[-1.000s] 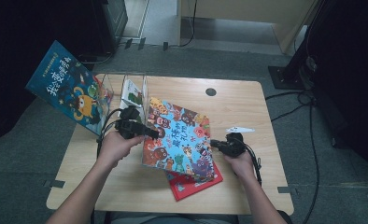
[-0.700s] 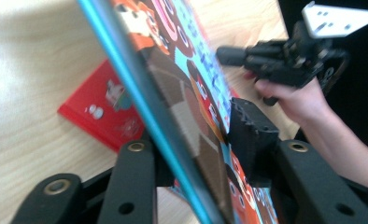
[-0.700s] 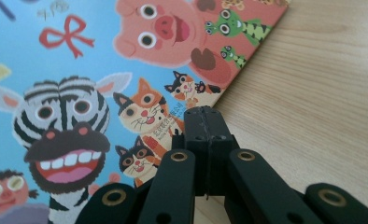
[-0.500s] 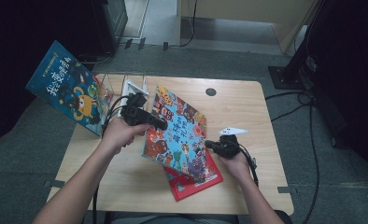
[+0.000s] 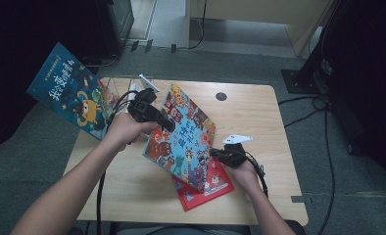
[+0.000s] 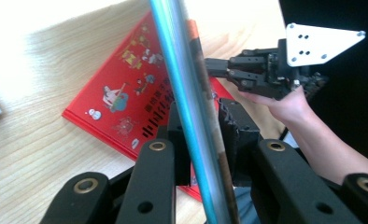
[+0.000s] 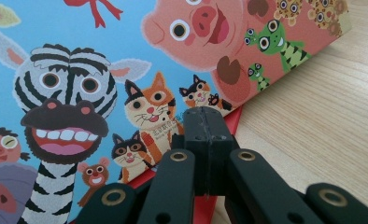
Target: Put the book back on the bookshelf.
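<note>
three picture books [image 5: 186, 139], two grippers [image 5: 149, 111], one table [image 5: 259, 115]

Held book [image 5: 183, 134]: blue and salmon cover, cartoon animals printed. Lower book [image 5: 208, 188]: red cover. Table [image 5: 259, 112]: pale wood grain. Grippers: black.

Left gripper [image 5: 167, 125]: black body, two black jaws on black linkage arms, brass-coloured pivot bushings, small round holes in links; black cable loops from rear down along forearm. Right gripper [image 5: 213, 152]: same black build, pale grey three-cornered plate on top with small screw holes and corner screws, black cable trailing past wrist. Forearms bare, no sleeves visible.
</note>
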`<state>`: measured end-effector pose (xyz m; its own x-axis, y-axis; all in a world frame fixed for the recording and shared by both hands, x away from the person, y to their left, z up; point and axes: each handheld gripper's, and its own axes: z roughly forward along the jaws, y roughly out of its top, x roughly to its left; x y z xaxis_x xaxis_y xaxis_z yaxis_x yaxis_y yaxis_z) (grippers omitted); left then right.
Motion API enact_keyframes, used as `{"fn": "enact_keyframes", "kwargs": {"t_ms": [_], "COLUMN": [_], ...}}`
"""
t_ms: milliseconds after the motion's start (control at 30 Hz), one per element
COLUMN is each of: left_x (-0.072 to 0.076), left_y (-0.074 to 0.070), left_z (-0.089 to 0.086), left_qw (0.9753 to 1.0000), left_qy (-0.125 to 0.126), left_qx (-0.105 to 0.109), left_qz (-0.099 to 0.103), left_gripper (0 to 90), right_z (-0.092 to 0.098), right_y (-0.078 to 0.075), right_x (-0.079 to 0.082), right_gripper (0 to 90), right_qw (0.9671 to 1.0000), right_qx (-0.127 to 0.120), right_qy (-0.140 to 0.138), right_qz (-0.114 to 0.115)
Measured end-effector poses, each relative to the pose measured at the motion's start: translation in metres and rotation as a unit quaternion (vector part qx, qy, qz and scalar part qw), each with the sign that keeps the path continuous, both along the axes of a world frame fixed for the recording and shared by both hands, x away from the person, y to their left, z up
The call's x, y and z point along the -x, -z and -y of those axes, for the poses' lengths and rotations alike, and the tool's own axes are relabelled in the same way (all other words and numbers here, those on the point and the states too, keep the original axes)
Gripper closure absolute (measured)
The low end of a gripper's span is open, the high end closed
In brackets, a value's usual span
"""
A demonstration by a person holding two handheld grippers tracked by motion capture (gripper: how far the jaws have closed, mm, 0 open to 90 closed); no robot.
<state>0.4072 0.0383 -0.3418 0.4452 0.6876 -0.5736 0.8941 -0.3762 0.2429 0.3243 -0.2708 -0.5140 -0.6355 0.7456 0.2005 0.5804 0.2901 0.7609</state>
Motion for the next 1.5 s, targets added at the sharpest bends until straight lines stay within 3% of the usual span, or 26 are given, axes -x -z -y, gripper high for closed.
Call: {"fn": "enact_keyframes", "kwargs": {"t_ms": [100,200,300,467,667,800,1100,1167,1200,1300,1500], "left_x": [-0.001,-0.002,-0.003,-0.007,-0.002,0.003,0.016,0.019,0.021,0.026,0.040], "left_y": [0.003,0.014,0.016,0.013,-0.003,-0.017,-0.038,-0.041,-0.041,-0.043,-0.044], "left_z": [0.003,0.013,0.012,0.003,-0.005,-0.015,-0.058,-0.066,-0.071,-0.084,-0.109], "left_qw": [1.0000,0.9991,0.9996,0.9987,0.9980,0.9987,0.9998,0.9996,0.9996,0.9994,0.9989], "left_qy": [-0.001,0.007,0.014,0.021,0.049,0.046,0.008,-0.005,-0.011,-0.020,-0.039], "left_qx": [-0.008,-0.039,-0.007,-0.007,-0.029,-0.021,0.019,0.019,0.018,0.011,0.003], "left_qz": [-0.004,-0.017,-0.024,-0.047,-0.026,-0.006,0.008,0.021,0.021,0.026,0.026], "left_gripper": [75.5,72.2,76.8,79.6,80.8,80.2,79.9,79.9,79.9,79.8,79.8], "right_z": [-0.001,-0.004,-0.010,-0.003,0.010,0.012,0.001,-0.001,-0.003,-0.007,-0.017], "right_y": [0.000,0.001,0.000,-0.003,-0.008,-0.009,-0.009,-0.008,-0.008,-0.009,-0.009], "right_x": [0.000,-0.001,-0.001,-0.004,-0.005,-0.005,-0.005,-0.006,-0.007,-0.013,-0.019], "right_gripper": [90.0,90.0,90.0,86.5,84.5,83.2,74.6,73.2,71.7,69.7,67.6], "right_qw": [1.0000,1.0000,0.9999,0.9998,1.0000,0.9999,0.9992,0.9991,0.9990,0.9995,0.9991], "right_qx": [-0.001,-0.005,0.008,0.016,-0.005,-0.012,-0.021,-0.023,-0.022,-0.019,-0.013], "right_qy": [0.003,0.000,-0.008,-0.012,0.004,0.005,-0.005,-0.007,-0.009,-0.019,-0.032], "right_qz": [-0.002,-0.001,0.009,0.000,0.002,0.009,0.033,0.035,0.038,0.017,0.024]}}
